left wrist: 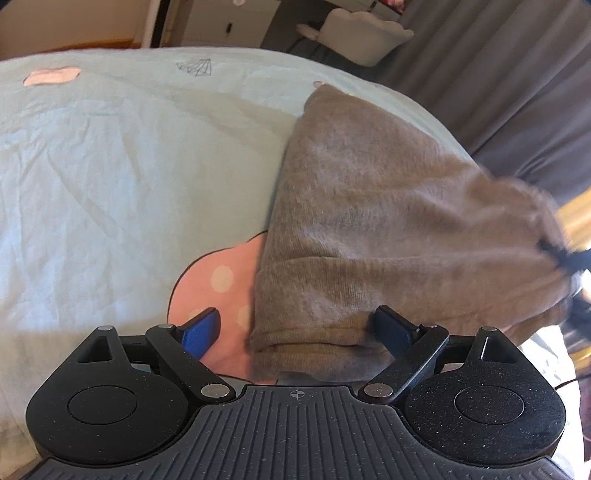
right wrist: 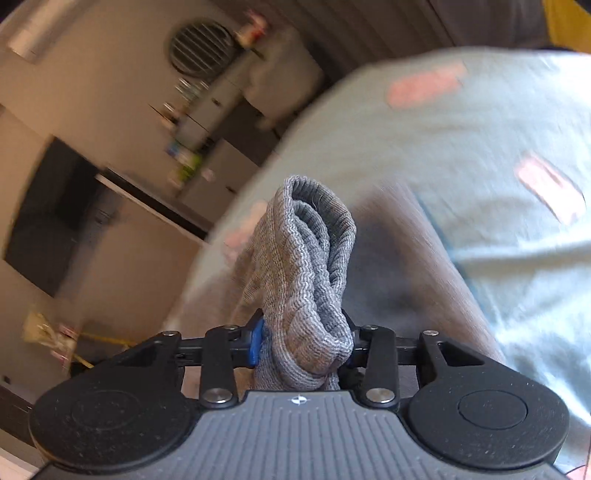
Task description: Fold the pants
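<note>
The grey knit pants (left wrist: 369, 221) lie on the pale blue bed sheet (left wrist: 110, 166), one end lifted up at the right. My left gripper (left wrist: 295, 328) is open, its blue pad (left wrist: 201, 332) over the sheet and the other finger (left wrist: 393, 326) against the folded near edge of the pants. My right gripper (right wrist: 304, 339) is shut on a bunched ribbed end of the pants (right wrist: 306, 266) and holds it above the bed; this view is blurred. The rest of the pants (right wrist: 406, 280) hangs below it.
The sheet has pink cartoon prints (left wrist: 218, 288). Grey curtains (left wrist: 517, 92) hang beyond the bed's right edge. A white chair (left wrist: 362, 33) and cabinets stand past the far edge. In the right wrist view, a dark screen (right wrist: 55, 214) and shelves are at the left.
</note>
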Tool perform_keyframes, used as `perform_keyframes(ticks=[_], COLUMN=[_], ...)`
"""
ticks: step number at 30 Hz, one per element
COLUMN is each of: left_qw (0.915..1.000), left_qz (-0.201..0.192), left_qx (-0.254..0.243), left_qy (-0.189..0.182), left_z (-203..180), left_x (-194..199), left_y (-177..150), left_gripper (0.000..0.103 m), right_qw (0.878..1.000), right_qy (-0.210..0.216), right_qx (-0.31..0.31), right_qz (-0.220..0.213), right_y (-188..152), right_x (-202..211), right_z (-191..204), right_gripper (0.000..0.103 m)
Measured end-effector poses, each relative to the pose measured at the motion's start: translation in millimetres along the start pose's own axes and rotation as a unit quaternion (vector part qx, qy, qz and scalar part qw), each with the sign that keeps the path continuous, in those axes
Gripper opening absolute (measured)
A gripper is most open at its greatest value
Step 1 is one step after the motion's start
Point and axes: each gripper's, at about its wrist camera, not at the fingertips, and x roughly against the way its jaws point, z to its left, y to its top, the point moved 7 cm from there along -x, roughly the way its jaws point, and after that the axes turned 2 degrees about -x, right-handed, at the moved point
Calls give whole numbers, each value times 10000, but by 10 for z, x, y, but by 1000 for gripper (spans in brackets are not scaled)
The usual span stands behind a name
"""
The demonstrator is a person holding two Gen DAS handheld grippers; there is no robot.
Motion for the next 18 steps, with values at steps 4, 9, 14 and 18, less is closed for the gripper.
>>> perform_keyframes(ticks=[4, 9, 14, 18], left_qw=[9998, 9993, 9975, 9895], left_qz=[-170, -38, 4, -98], left_qx=[-121, -382, -698, -1444], left_qy=[59, -37, -85, 55], left_z=[-45, -141, -257, -574], left_x=[69, 55, 116, 181], left_y=[-14, -64, -114, -287], left_gripper=[94, 94, 92, 95], right_qw=[9989, 9987, 9991, 9991], right_qy=[289, -7, -266, -161], right_qx=[79, 237, -219, -314], right_qz=[-366, -451, -229, -239], right_y=[169, 230, 140, 141], right_x=[239, 282, 181, 174], right_z=[242, 231, -22, -33], right_gripper=[37, 37, 37, 37])
